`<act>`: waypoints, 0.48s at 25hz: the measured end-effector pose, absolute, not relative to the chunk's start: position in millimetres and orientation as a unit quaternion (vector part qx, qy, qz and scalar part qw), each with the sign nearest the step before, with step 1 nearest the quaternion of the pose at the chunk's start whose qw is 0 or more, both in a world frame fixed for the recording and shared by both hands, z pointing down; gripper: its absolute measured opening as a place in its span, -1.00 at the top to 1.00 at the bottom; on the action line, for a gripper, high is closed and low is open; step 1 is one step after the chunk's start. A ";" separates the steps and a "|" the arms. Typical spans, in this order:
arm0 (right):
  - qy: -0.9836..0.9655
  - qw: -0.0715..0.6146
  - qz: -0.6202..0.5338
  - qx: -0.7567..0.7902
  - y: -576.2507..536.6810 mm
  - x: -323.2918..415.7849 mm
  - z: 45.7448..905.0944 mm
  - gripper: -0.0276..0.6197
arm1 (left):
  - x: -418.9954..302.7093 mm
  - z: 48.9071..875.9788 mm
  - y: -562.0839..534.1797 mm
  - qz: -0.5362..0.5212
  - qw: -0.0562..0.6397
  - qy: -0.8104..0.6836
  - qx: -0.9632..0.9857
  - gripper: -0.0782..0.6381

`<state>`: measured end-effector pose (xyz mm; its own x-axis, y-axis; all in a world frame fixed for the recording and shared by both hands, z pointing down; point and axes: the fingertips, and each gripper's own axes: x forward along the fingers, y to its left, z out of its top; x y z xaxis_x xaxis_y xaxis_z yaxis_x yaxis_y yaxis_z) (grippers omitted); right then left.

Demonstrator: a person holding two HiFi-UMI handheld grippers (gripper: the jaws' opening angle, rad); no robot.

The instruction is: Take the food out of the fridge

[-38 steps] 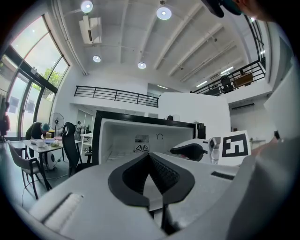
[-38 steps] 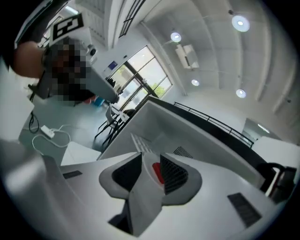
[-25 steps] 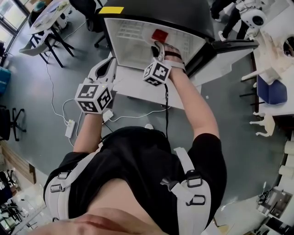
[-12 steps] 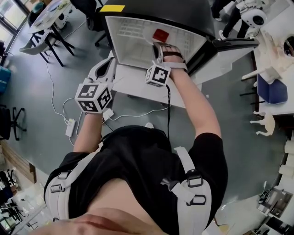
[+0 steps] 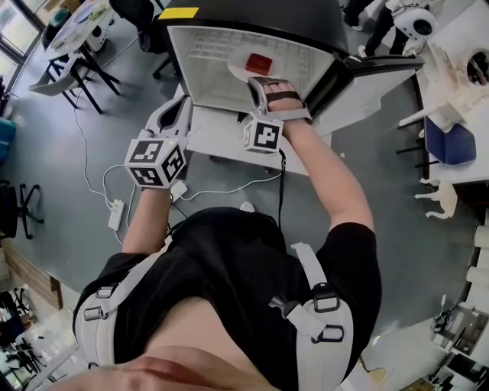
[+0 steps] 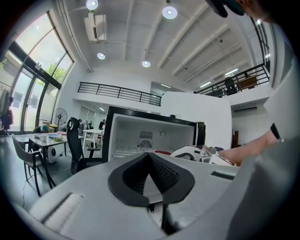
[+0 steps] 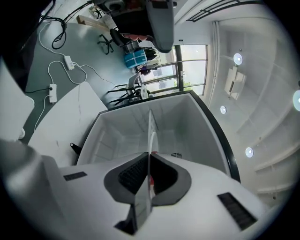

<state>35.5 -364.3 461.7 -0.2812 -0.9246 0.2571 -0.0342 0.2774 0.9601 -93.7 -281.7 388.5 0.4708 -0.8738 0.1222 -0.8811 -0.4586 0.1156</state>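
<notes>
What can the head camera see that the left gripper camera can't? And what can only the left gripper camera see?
Only the head view shows the person's black T-shirt and the white power strip lying on the grey floor. Only the left gripper view shows the round ceiling lights, the black balcony railing, the tall windows and a standing fan. Both views show the open black fridge with its white inside, and the red block of food in it.
</notes>
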 end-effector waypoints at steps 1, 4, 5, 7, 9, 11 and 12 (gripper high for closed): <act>-0.646 0.471 -0.476 0.366 -358.6 34.4 461.5 0.85 | -93.2 388.8 -280.4 0.022 0.082 -0.513 0.854 0.78; -0.651 0.468 -0.486 0.348 -339.8 30.9 459.8 0.85 | -91.4 390.1 -276.6 0.022 0.084 -0.511 0.855 0.78; -0.652 0.462 -0.492 0.346 -333.6 29.0 456.8 0.85 | -90.9 390.5 -275.3 0.022 0.084 -0.511 0.855 0.78; -0.653 0.446 -0.506 0.345 -321.2 24.9 447.9 0.85 | -90.4 392.4 -272.6 0.022 0.085 -0.511 0.855 0.78; -0.650 0.440 -0.518 0.340 -308.4 22.3 441.8 0.85 | -90.5 394.8 -269.9 0.023 0.087 -0.511 0.855 0.78; -0.649 0.436 -0.527 0.333 -294.8 19.6 435.8 0.85 | -91.6 396.3 -266.9 0.022 0.088 -0.511 0.855 0.78; -0.650 0.434 -0.530 0.330 -288.1 18.0 433.5 0.85 | -92.6 396.9 -265.4 0.021 0.088 -0.511 0.855 0.78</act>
<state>18.0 -288.1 433.5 -0.4055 -0.8885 0.2147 0.0311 0.2213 0.9747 -92.6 -265.4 396.9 0.4759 -0.8704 0.1261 -0.8779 -0.4613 0.1288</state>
